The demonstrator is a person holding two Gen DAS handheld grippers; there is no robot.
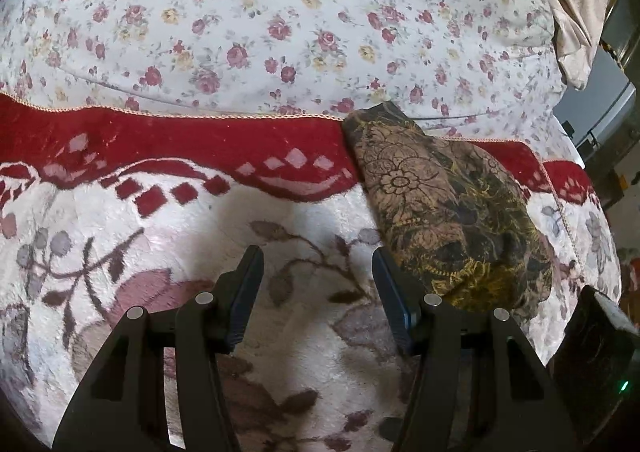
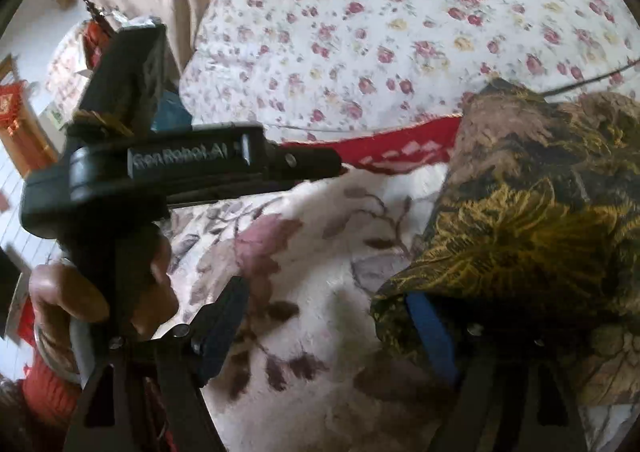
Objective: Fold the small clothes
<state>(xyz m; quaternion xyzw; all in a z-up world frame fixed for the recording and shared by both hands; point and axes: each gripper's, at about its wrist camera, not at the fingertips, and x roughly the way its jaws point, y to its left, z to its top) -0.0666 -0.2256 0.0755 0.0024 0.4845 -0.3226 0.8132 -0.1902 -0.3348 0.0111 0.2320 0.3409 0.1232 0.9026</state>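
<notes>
A small folded garment (image 1: 444,208) with a brown, black and yellow flower print lies on a plush white and red blanket (image 1: 192,220). My left gripper (image 1: 318,264) is open and empty over the blanket, its right finger just left of the garment's near edge. In the right wrist view the garment (image 2: 532,212) fills the right side and drapes over my right gripper's right finger. My right gripper (image 2: 324,296) is open, with its left finger (image 2: 224,320) bare. The left gripper's body (image 2: 168,168), held by a hand, shows at the left of the right wrist view.
A white quilt with small roses (image 1: 280,20) covers the bed beyond the blanket. A beige cloth (image 1: 568,4) hangs at the far right. The right gripper's body (image 1: 596,344) shows at the lower right of the left wrist view. Room furniture (image 2: 24,124) lies off the bed's left side.
</notes>
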